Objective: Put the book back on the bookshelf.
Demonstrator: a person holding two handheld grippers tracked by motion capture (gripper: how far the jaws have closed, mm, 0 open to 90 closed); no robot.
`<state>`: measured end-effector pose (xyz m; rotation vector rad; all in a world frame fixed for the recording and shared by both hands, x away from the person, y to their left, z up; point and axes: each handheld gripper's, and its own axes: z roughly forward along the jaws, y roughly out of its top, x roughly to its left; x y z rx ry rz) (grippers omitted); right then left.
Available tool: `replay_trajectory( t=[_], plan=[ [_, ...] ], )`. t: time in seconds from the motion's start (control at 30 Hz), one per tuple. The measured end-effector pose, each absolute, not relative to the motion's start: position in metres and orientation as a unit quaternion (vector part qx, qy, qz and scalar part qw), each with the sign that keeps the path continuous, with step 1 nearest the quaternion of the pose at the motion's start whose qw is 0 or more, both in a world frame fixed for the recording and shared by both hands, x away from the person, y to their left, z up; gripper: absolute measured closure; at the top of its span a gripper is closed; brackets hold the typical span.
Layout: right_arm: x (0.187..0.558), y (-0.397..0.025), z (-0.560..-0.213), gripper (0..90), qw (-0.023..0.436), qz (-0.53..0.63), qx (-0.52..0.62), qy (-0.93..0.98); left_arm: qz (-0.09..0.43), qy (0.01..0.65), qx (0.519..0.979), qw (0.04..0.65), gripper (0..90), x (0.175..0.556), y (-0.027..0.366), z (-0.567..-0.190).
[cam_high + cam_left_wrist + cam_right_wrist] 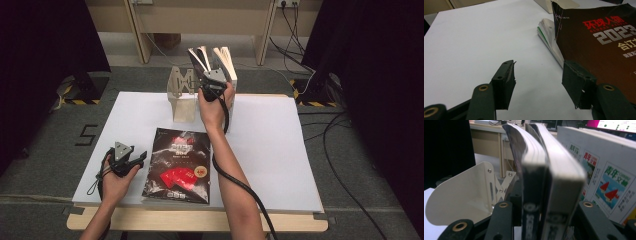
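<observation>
A dark magazine (177, 162) with red and white print lies flat on the white sheet (270, 150); in the left gripper view the magazine (599, 47) fills the right side, pages fanned at its edge. My left gripper (140, 158) rests open just left of it, and the left gripper (539, 72) holds nothing. At the back, two thin books (200, 57) stand tilted beside a cream metal bookend (181, 95). My right gripper (210, 75) is shut on them. Seen along the right gripper (541, 207), the books (541, 157) sit between its jaws, bookend (461, 197) to the left.
A white-covered book (604, 170) with red boat pictures stands right of the held pair, seen as a thick book (229, 65) from above. The wooden table edge (200, 220) is nearest me. Cables (340, 150) trail over the floor at right; desk legs stand behind.
</observation>
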<state>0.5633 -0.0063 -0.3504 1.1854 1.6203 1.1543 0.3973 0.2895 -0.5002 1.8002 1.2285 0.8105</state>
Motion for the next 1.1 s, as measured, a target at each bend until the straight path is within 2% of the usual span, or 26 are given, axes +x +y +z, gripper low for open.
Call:
replay_trajectory(
  t=[0.1,0.2,0.27,0.43,0.6,0.73,1.1],
  plan=[
    [0.562,-0.008,-0.351,63.8,0.393,0.460,0.474,0.640,0.319,0.485,0.712,0.396,43.0,0.397,0.290,-0.500],
    [0.560,-0.009,-0.349,72.5,0.366,0.466,0.490,0.639,0.320,0.485,0.711,0.397,42.9,0.397,0.289,-0.500],
    [0.561,-0.010,-0.347,74.9,0.362,0.461,0.500,0.637,0.319,0.485,0.711,0.396,42.9,0.397,0.290,-0.500],
    [0.566,-0.015,-0.341,75.8,0.344,0.455,0.533,0.626,0.318,0.485,0.712,0.397,43.0,0.397,0.290,-0.500],
    [0.564,-0.015,-0.343,74.8,0.353,0.452,0.528,0.627,0.316,0.486,0.712,0.396,42.9,0.398,0.290,-0.500],
    [0.562,-0.014,-0.345,70.6,0.364,0.453,0.516,0.629,0.320,0.484,0.713,0.394,42.9,0.397,0.289,-0.500],
    [0.549,-0.014,-0.349,64.4,0.364,0.459,0.511,0.629,0.319,0.483,0.713,0.396,42.9,0.397,0.289,-0.500]
  ],
)
